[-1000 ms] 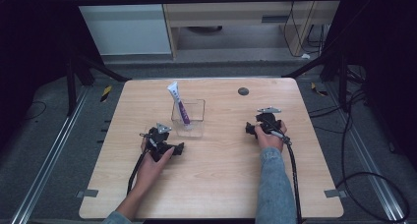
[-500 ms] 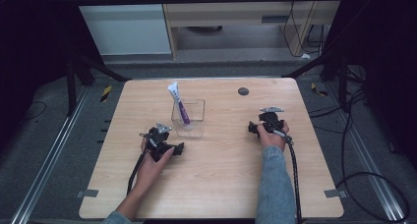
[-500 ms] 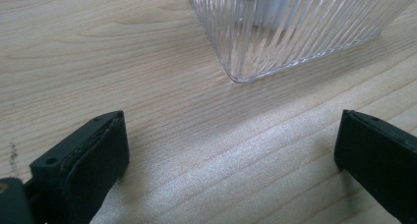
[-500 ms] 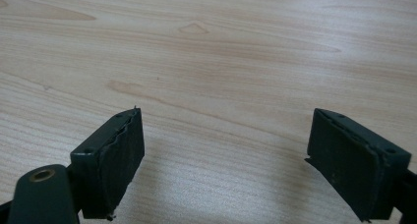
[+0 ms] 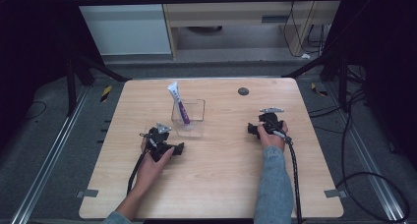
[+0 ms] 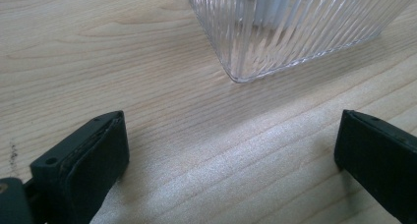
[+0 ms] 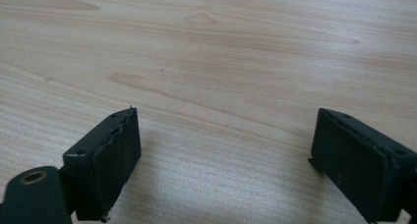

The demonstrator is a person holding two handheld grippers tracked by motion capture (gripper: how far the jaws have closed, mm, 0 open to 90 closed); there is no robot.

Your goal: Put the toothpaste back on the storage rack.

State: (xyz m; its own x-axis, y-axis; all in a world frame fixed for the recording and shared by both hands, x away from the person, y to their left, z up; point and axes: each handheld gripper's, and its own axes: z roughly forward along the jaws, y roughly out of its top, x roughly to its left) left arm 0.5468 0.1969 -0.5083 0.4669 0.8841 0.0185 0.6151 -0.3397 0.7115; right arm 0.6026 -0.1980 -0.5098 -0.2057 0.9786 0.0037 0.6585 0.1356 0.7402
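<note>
A clear ribbed plastic container stands on the wooden table, and a white and purple tube leans upright in it. My left gripper rests on the table just in front of the container, open, with bare wood between its jaws. In the left gripper view the container's corner is close ahead of that gripper. My right gripper lies on the table's right side, open. Its jaws have just been opening, and there is only wood between them.
A small dark round spot marks the table near its far edge. Metal frame rails run along both sides of the table, and cables lie on the floor at the right. A cabinet stands beyond the far edge.
The right gripper has edged slightly to the right. The left hand, the container and the tube stay as they were.
</note>
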